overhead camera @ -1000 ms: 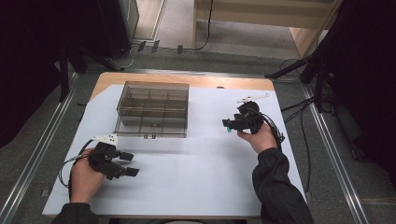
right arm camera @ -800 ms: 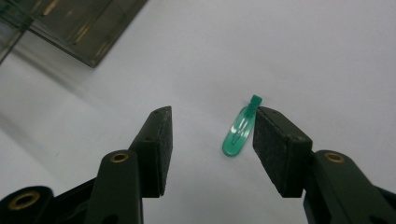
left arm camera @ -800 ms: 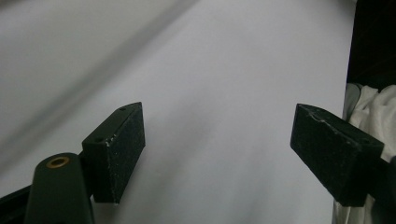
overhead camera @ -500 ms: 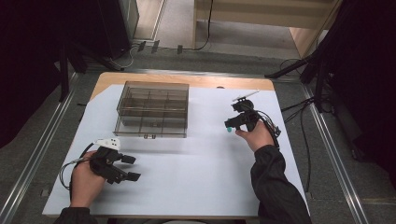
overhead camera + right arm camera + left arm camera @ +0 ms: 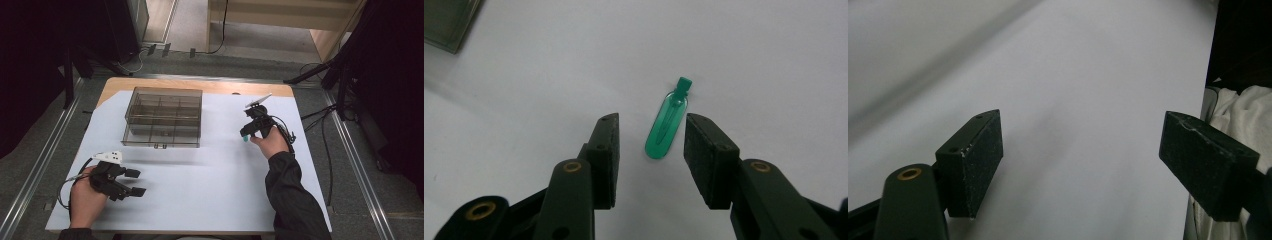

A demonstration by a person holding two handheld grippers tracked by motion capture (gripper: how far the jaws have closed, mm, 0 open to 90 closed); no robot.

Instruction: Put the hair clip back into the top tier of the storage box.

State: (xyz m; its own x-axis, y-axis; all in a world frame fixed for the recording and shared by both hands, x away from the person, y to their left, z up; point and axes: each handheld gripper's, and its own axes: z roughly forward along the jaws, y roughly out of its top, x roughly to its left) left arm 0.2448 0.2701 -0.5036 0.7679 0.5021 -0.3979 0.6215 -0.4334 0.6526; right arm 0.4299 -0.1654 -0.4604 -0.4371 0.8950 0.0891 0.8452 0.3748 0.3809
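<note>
One white-covered worktop [image 5: 210,200] carries a clear compartmented box [image 5: 162,117] toward its far left. At the near left corner the left tool [image 5: 135,182] rests in the person's hand, its jaws spread wide with nothing between them. On the right side the right tool [image 5: 649,145] points down at the sheet, jaws partly open and straddling a small green capsule [image 5: 668,125] that lies flat, touching neither pad.

A lab-like recording workspace; a white-covered table [image 5: 200,200] stands between metal floor rails [image 5: 37,172]; dark curtains [image 5: 30,60] flank both sides; cables [image 5: 325,125] trail on the grey floor past the table's right edge; a wooden bench frame [image 5: 280,15] stands beyond its far edge.
</note>
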